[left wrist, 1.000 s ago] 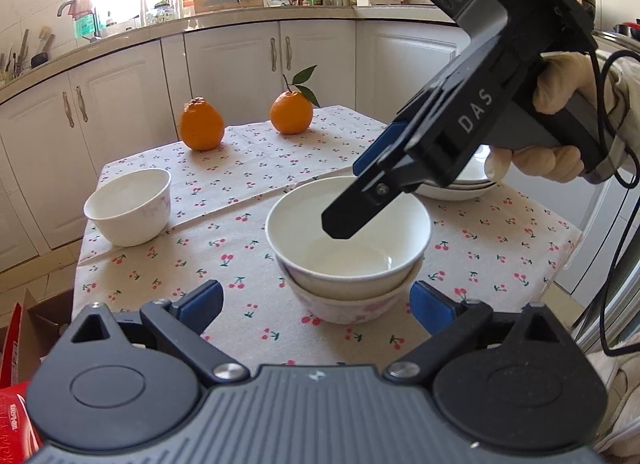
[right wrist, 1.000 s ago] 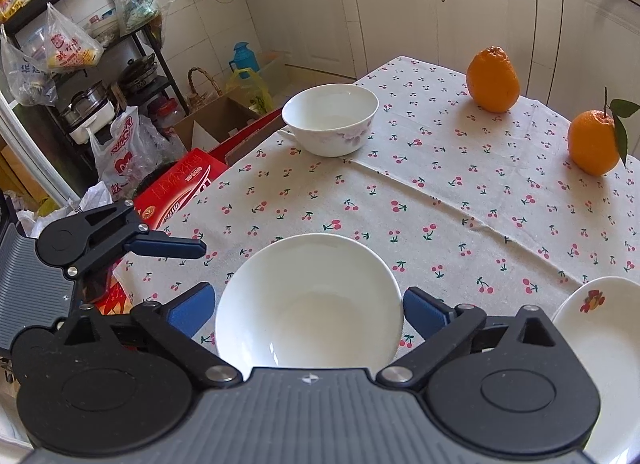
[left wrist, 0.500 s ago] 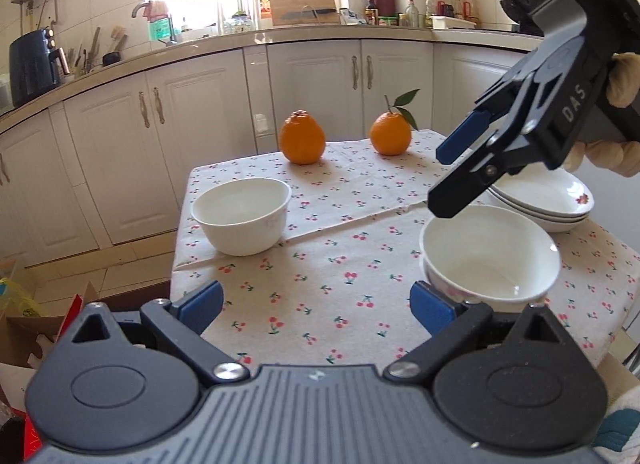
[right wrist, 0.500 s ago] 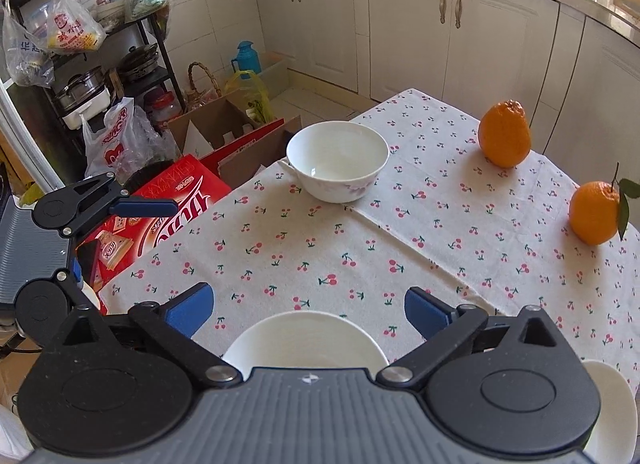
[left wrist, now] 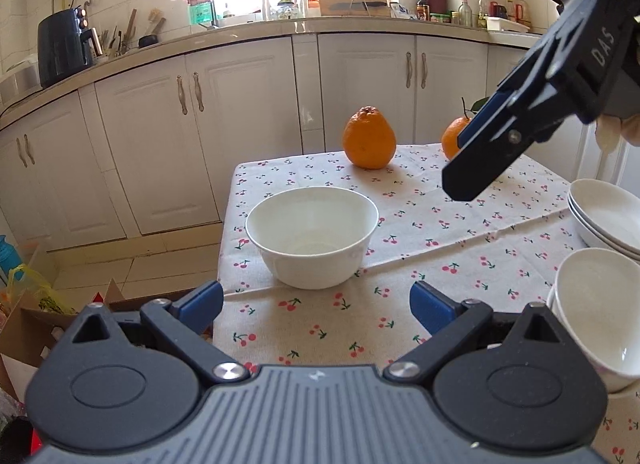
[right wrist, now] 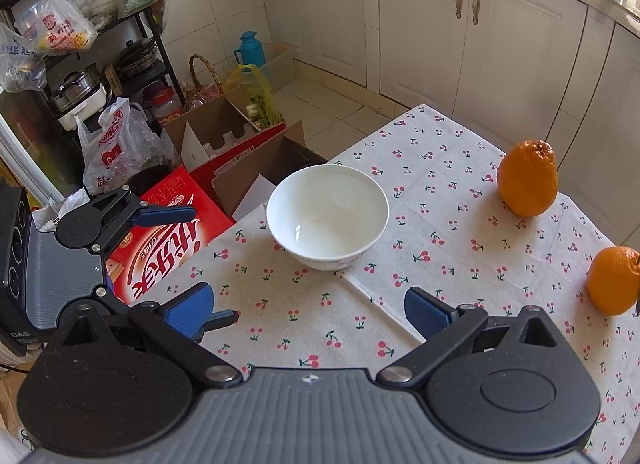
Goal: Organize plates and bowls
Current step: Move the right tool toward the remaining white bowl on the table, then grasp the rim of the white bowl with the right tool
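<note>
Both grippers, left (left wrist: 316, 300) and right (right wrist: 306, 306), gape wide and empty; your lone white ceramic bowl (left wrist: 312, 236) sits near the cherry-print tablecloth's (left wrist: 420, 256) edge, so a clumsy nudge could tip it off.

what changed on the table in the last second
Both tools swung away from the stacked bowls toward the lone bowl near the table corner. The left tool now faces it, open and empty; the right tool, a second ago right over the stack, is pulled back, also open. Nothing was picked up or released. The bowls, the plates and both oranges kept their places.
</note>
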{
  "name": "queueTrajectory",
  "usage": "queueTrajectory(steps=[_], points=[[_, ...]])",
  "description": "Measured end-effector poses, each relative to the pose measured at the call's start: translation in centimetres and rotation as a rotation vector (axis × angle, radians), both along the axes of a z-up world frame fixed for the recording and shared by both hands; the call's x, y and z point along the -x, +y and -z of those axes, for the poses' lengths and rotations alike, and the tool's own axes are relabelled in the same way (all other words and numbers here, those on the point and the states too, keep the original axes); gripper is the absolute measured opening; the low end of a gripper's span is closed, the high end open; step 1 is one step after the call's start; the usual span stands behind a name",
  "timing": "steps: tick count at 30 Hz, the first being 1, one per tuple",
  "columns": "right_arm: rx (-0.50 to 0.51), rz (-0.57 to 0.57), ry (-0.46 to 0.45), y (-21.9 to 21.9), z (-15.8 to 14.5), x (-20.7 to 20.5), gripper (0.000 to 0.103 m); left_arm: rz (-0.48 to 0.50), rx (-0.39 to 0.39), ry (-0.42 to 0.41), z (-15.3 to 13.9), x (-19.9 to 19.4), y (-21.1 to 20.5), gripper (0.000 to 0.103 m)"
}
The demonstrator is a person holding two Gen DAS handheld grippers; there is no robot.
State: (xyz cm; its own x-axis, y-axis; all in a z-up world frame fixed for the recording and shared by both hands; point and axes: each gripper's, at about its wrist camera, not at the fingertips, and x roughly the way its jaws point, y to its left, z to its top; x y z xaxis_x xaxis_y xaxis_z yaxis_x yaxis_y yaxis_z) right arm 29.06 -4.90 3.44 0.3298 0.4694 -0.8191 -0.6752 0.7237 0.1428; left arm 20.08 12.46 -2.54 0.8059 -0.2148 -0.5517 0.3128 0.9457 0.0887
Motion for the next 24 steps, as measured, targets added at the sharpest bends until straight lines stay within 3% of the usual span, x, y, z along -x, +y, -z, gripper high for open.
queueTrajectory(steps=[10, 20, 24], points=[[-0.005, -0.009, 0.101, 2.3, 1.9, -7.1, 0.101, -0.003, 0.021, 0.045, 1.8, -4.9, -0.3, 0.099], [-0.025, -0.009, 0.192, 3.5, 5.4, -10.7, 0.083, 0.024, 0.031, 0.059, 2.9, -7.1, -0.6, 0.096], [-0.035, -0.008, 0.212, 3.6, 6.1, -11.5, 0.075, 0.041, 0.029, 0.06, 3.0, -7.4, -0.8, 0.09]])
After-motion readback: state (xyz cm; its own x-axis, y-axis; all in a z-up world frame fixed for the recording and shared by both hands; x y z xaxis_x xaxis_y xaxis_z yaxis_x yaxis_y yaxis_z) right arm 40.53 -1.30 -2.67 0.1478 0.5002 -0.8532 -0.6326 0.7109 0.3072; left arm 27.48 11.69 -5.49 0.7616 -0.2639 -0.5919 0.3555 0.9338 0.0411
